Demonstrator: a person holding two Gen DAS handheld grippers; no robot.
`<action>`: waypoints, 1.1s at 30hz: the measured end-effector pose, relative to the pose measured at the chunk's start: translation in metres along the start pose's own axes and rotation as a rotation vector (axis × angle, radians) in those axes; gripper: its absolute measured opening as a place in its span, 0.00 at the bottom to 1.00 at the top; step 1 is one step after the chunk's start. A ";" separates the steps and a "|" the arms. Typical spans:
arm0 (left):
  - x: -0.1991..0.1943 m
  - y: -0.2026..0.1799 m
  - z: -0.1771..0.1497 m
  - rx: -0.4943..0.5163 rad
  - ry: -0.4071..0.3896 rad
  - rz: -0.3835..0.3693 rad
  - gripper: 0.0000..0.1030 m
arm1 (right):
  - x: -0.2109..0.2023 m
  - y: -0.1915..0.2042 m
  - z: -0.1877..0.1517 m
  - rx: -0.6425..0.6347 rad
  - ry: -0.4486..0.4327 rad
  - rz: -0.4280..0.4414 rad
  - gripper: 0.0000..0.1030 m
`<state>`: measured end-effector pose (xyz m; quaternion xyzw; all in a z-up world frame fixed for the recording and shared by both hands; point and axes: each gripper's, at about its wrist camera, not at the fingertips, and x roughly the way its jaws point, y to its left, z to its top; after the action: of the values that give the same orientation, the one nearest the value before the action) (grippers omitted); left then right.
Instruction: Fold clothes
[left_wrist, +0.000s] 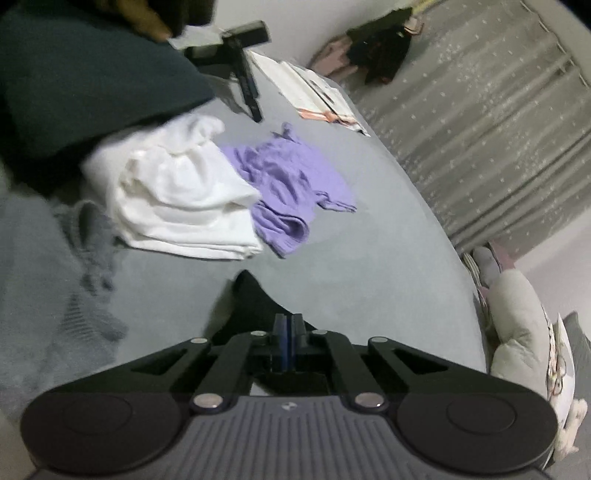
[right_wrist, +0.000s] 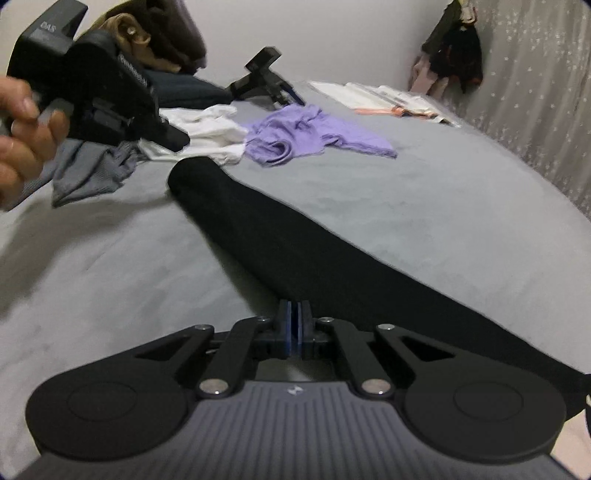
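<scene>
A long black garment (right_wrist: 295, 236) lies stretched across the grey bed (right_wrist: 443, 229). My right gripper (right_wrist: 294, 325) is shut on its near edge. My left gripper (left_wrist: 288, 332) is shut on the black garment's (left_wrist: 255, 306) other end; it also shows at upper left in the right wrist view (right_wrist: 177, 142), held in a hand. Beyond lie a folded white garment (left_wrist: 177, 199), a crumpled purple garment (left_wrist: 288, 181) and a grey knit garment (left_wrist: 88, 236).
A black stand (left_wrist: 240, 62) and white papers (left_wrist: 314, 92) sit at the far side of the bed. Dark bedding (left_wrist: 81, 74) lies at the far left. Grey curtains (left_wrist: 498, 129) hang on the right, with pillows (left_wrist: 524, 332) beside the bed edge.
</scene>
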<state>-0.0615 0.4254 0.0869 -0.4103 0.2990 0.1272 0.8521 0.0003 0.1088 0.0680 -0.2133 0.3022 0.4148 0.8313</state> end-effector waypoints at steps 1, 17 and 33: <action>-0.001 0.001 0.000 -0.003 0.003 0.000 0.01 | 0.001 0.000 -0.001 0.010 -0.001 0.014 0.04; 0.003 -0.005 0.006 0.050 -0.029 0.094 0.13 | 0.054 0.077 0.059 -0.088 -0.148 0.063 0.22; -0.017 0.019 0.024 -0.107 -0.096 0.047 0.36 | 0.072 0.084 0.106 0.151 -0.306 0.192 0.01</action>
<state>-0.0740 0.4561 0.0972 -0.4415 0.2600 0.1827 0.8391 -0.0001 0.2609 0.0874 -0.0552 0.2217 0.4960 0.8377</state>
